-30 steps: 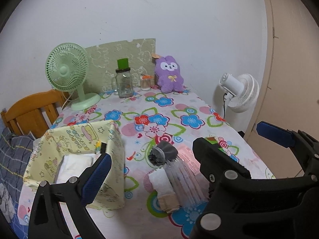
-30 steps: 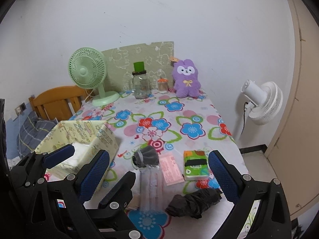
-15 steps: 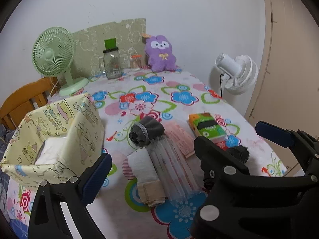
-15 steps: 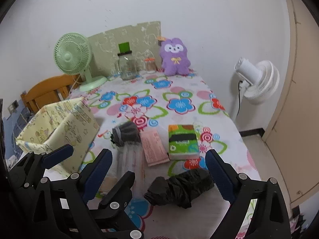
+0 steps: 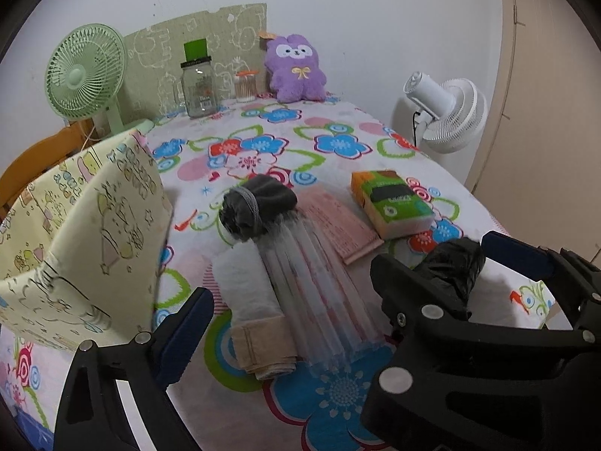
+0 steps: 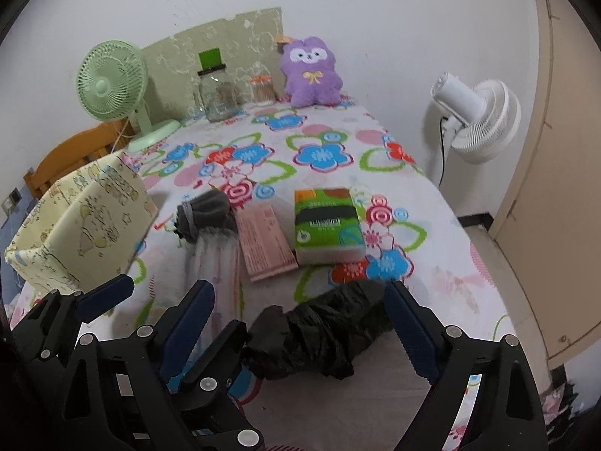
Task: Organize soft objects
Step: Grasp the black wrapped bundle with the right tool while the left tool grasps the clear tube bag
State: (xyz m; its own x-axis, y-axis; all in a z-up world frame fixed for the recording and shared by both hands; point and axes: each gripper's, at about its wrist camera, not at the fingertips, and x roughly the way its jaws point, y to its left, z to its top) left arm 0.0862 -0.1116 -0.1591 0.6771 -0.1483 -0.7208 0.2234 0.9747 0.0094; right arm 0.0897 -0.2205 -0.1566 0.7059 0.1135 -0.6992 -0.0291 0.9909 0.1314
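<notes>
Two claws over the flowered counter (image 6: 432, 293), both pointing down at a slant. Right claw (image 6: 296, 323) has its jaws wide but closing, with the black crumpled bag (image 6: 323, 334) lying between them on the counter; pads not yet touching it. Left claw (image 5: 338, 285) stands open and empty, jaws spread over the clear plastic-wrapped bundle (image 5: 319, 282) and the rolled white-and-beige cloth (image 5: 251, 300).

Other soft things: dark grey rolled bundle (image 5: 255, 206) touching the top of the clear bundle, pink packet (image 5: 338, 221) just beside it, green tissue pack (image 6: 326, 225) beyond the black bag. Yellow fabric box (image 5: 86, 225) stands at the left edge of the counter, presumably the destination.

Risks, as judged from here:
- Black bag is thin and loosely crumpled. Jaws may pinch only a fold, so the rest unrolls and trails, dragging across the tissue pack or pink packet on the way to the box.
- The two claws sit close together; in the left view the right claw's dark frame crosses the lower corner. A carry leftward could knock the left claw or the clear bundle.
- Fabric box has soft walls and sits near the counter edge. A nudge could collapse a side or push it off.
- Clear wrapping looks slippery; a shallow grip there may slide.
</notes>
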